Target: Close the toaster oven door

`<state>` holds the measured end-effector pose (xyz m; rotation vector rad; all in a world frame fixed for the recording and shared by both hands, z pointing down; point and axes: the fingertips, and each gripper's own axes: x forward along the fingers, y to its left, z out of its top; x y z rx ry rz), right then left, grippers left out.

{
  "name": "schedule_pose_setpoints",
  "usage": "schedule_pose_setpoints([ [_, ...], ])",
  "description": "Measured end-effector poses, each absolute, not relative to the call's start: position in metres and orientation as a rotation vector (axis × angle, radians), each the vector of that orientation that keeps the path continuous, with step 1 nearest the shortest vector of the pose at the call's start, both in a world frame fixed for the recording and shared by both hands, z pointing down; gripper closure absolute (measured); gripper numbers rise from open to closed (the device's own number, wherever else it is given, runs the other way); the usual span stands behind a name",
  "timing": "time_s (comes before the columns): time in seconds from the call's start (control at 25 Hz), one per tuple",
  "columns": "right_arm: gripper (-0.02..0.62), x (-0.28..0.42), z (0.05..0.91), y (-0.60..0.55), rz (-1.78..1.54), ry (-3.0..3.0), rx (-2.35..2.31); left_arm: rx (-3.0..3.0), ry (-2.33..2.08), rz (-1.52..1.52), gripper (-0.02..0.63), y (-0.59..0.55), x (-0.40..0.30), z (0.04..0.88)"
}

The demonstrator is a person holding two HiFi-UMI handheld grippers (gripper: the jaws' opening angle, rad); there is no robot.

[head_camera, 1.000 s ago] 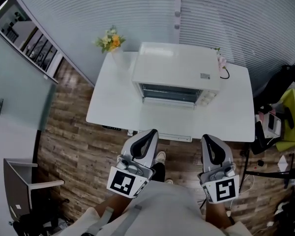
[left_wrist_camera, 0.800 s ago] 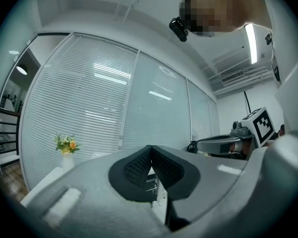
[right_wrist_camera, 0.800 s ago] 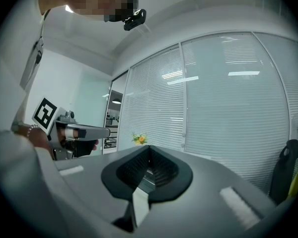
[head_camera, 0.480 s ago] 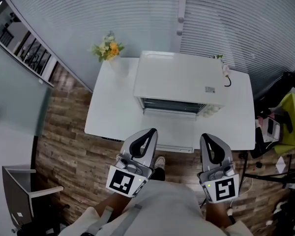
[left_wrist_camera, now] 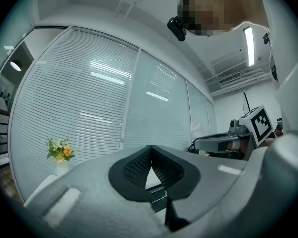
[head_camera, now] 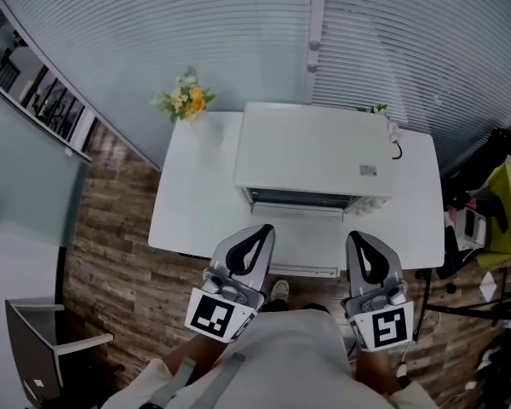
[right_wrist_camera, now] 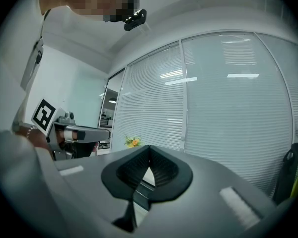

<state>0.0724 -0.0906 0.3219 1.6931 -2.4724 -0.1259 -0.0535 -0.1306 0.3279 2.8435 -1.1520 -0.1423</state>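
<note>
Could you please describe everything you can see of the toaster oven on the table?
The toaster oven is a white, metal-looking box standing upright on the white table. Its door is open, folded down flat toward the person, baring a dark cavity. Pale knobs sit at its front right, a small label on top. Nothing rests on top of it.

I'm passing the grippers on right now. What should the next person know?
Left gripper: shut, empty, at the table's near side.
Right gripper: shut, empty, beside it.
Toaster oven stands on the white table. Its door is open, folded down toward you, between the two grippers.
Done: nothing on the door yet.
Left: probably get under the door's front edge and swing it up shut.
</note>
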Motion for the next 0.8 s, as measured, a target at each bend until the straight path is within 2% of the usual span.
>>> schedule_pose_setpoints([
  [0.8, 0.591, 0.095, 0.314, -0.095, -0.143, -2.518, 1.625, 2.817, -1.23, -0.121, 0.607, -0.132, -0.037, 0.33],
])
